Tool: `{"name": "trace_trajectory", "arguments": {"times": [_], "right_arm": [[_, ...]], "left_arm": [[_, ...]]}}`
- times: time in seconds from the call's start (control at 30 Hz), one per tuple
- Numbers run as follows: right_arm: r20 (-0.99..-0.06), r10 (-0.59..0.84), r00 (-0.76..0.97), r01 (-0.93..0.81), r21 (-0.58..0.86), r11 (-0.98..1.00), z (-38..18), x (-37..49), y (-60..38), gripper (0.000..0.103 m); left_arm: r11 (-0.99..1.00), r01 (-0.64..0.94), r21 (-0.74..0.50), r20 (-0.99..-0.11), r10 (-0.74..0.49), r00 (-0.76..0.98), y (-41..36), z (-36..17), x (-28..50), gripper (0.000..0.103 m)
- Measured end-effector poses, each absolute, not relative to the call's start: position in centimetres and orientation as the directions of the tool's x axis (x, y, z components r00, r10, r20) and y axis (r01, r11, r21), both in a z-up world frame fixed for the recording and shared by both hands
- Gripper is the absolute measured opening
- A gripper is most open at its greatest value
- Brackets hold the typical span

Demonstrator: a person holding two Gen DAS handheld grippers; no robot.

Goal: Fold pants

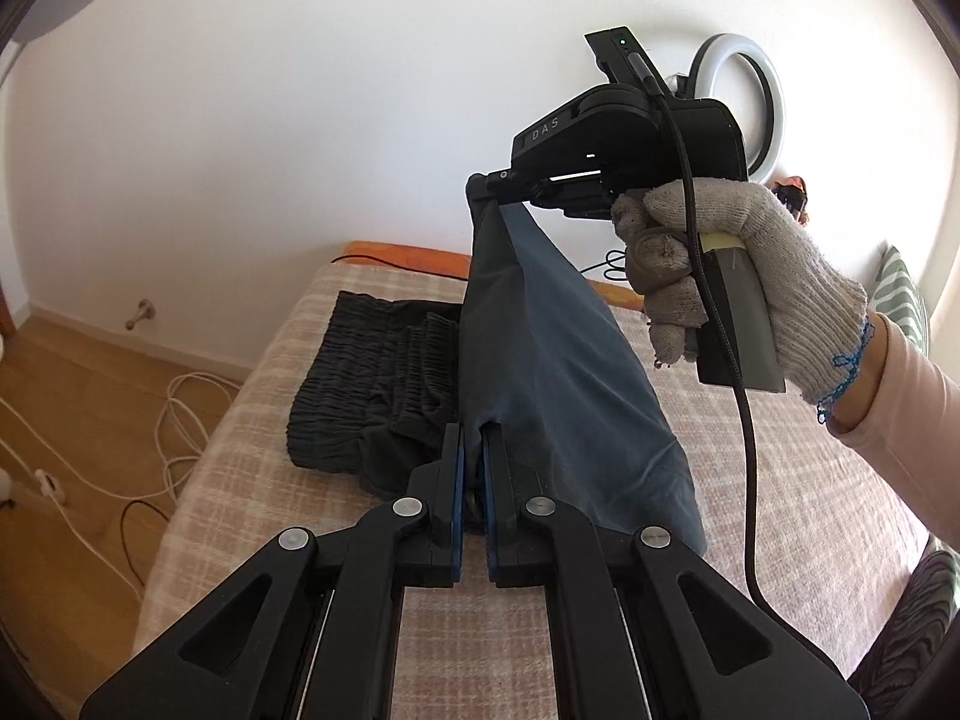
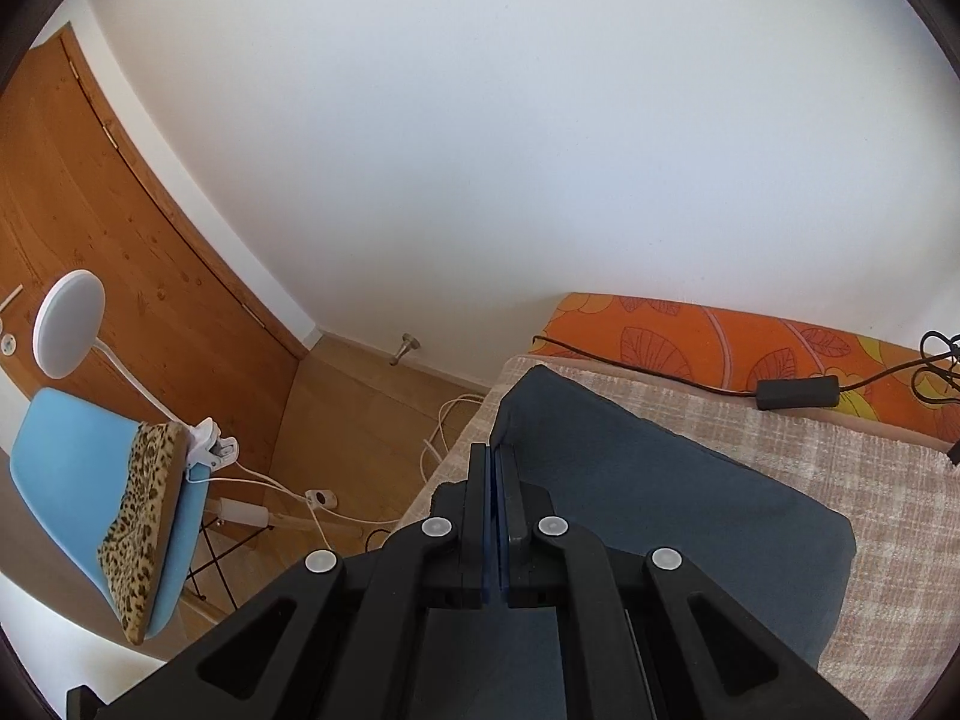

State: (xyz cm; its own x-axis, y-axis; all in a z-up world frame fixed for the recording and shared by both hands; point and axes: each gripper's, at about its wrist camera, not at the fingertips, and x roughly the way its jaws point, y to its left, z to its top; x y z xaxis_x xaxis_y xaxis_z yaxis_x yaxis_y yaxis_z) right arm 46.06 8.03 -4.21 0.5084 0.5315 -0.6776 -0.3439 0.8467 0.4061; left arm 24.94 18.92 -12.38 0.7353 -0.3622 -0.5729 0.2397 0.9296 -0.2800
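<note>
Dark blue-grey pants (image 1: 558,372) hang lifted above the bed, stretched between both grippers. My left gripper (image 1: 472,438) is shut on the lower edge of the pants. My right gripper (image 1: 483,185), held in a gloved hand, is shut on the upper edge, higher and farther away. In the right wrist view, the right gripper (image 2: 497,462) is shut on the pants (image 2: 660,498), which drape down toward the checked bedspread (image 2: 870,510).
A folded dark ribbed garment (image 1: 372,378) lies on the bedspread (image 1: 270,468) to the left of the pants. Cables and a power block (image 2: 795,393) lie along the orange bed edge. A blue chair (image 2: 90,510), lamp and white cords stand on the wooden floor left.
</note>
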Motion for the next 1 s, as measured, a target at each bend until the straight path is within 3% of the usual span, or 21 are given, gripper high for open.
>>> {"name": "trace_trajectory", "arguments": {"times": [0.5,0.6,0.63,0.67,0.9,0.97,1.0], "right_arm": [[-0.745,0.512,0.427,-0.402,0.351,0.846,-9.8,47.7,15.5,0.001],[-0.746,0.528,0.406,-0.417,0.363,0.833,-9.8,47.7,15.6,0.013],[-0.738,0.538,0.407,-0.42,0.372,0.828,-9.4,47.6,15.4,0.028],[-0.729,0.544,0.416,-0.426,0.372,0.825,-8.9,47.4,15.3,0.037],[-0.686,0.541,0.486,-0.496,0.293,0.817,-4.6,45.1,12.2,0.04],[-0.678,0.535,0.504,-0.507,0.269,0.819,-3.9,44.2,10.5,0.049],[-0.673,0.527,0.518,-0.505,0.257,0.824,-3.8,43.7,9.4,0.051]], "left_arm": [[0.944,0.13,-0.303,-0.649,-0.305,0.697,23.2,-17.0,25.9,0.004],[0.951,0.119,-0.285,-0.672,-0.286,0.683,23.2,-17.4,26.0,0.004],[0.955,0.111,-0.275,-0.678,-0.275,0.682,23.3,-17.4,25.9,0.007],[0.957,0.103,-0.273,-0.682,-0.268,0.68,23.4,-17.4,25.9,0.008],[0.963,0.019,-0.269,-0.674,-0.202,0.71,25.4,-16.0,24.9,0.011],[0.964,0.024,-0.267,-0.668,-0.202,0.716,25.5,-15.3,24.7,0.019],[0.963,0.023,-0.268,-0.665,-0.203,0.718,25.4,-15.0,24.9,0.032]]}}
